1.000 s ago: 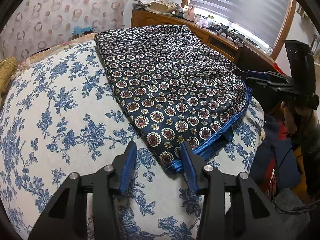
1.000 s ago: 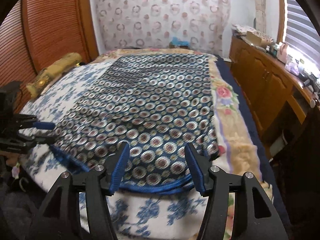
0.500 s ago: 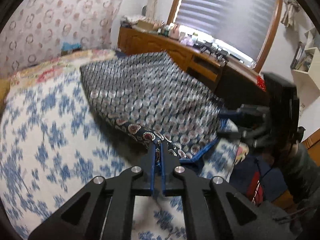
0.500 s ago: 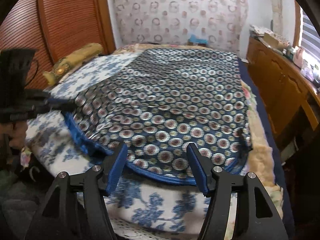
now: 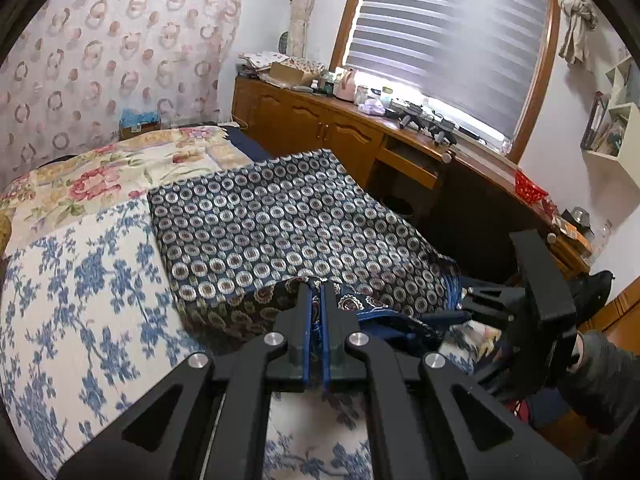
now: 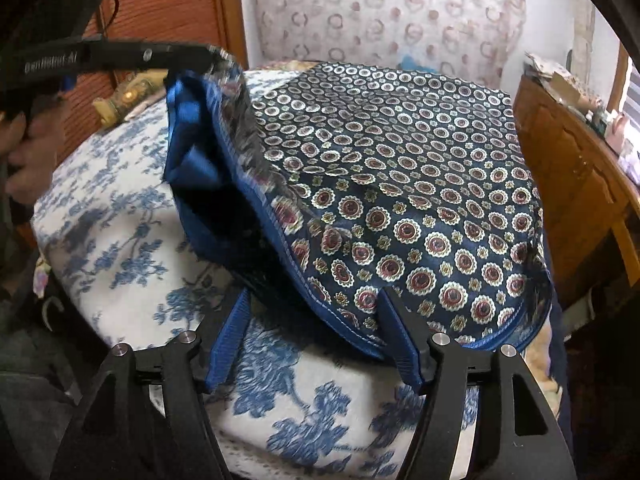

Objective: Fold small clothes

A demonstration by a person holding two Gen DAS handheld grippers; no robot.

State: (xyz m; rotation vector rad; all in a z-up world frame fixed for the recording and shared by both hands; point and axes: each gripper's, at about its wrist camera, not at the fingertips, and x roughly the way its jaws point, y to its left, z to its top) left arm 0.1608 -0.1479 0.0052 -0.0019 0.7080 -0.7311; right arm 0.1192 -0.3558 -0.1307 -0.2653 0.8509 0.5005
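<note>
Dark patterned cloth point(image 6: 400, 184) with bright blue lining spread over the bed point(image 6: 120, 248), on its blue-flowered cover. Left claw point(image 5: 316, 300) clenched on the near-left corner of the cloth, raised clear of the bed so the lining hangs open beneath; in the right wrist view, same claw point(image 6: 208, 56) up at upper left, corner blurred. Right claw point(image 6: 316, 300) released, jaws just been widening, astride the cloth's near hem, pads point(image 6: 228, 340) not pressing on it. Wooden cabinet point(image 5: 320, 128) beside the bed under the window blinds point(image 5: 448, 40). Gloved hand point(image 5: 596, 376) on the right claw's grip.
</note>
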